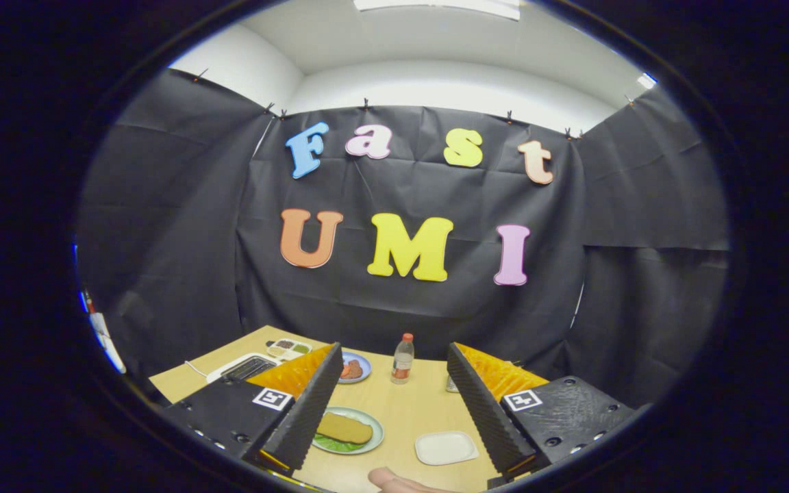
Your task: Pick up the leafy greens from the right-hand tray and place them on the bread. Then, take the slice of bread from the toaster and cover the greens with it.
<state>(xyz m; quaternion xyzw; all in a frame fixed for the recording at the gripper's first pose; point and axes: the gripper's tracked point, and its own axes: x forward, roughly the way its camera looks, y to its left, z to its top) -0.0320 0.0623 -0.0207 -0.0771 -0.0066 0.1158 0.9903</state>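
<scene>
Between your two fingers, on the wooden table (401, 411), sits the green-rimmed plate (348, 431): it holds a slice of bread (344, 428) lying flat over leafy greens (334, 444), whose edge shows beneath the bread on the side nearer you. By this layout the greens appear placed and covered, so the task looks at or near its end; whether a lower slice lies under the greens cannot be told. Your gripper (401, 418) is raised above the table with its fingers spread wide and nothing between them. If anything remains, the next move calls only for checking that the top slice sits square over the greens, without pressing.

To the right of the plate, near it but apart, lies a white tray (446, 448) with nothing visible in it. Beyond the plate, a blue plate (360, 373) carries reddish food, and a bottle (403, 359) with a red cap stands upright just right of it. Farther left of the plate, partly behind your left finger, is the toaster (244, 368); its contents cannot be told. Behind it sits a divided tray (289, 348) with dark and green items. A fingertip (394, 481) shows nearest you.
</scene>
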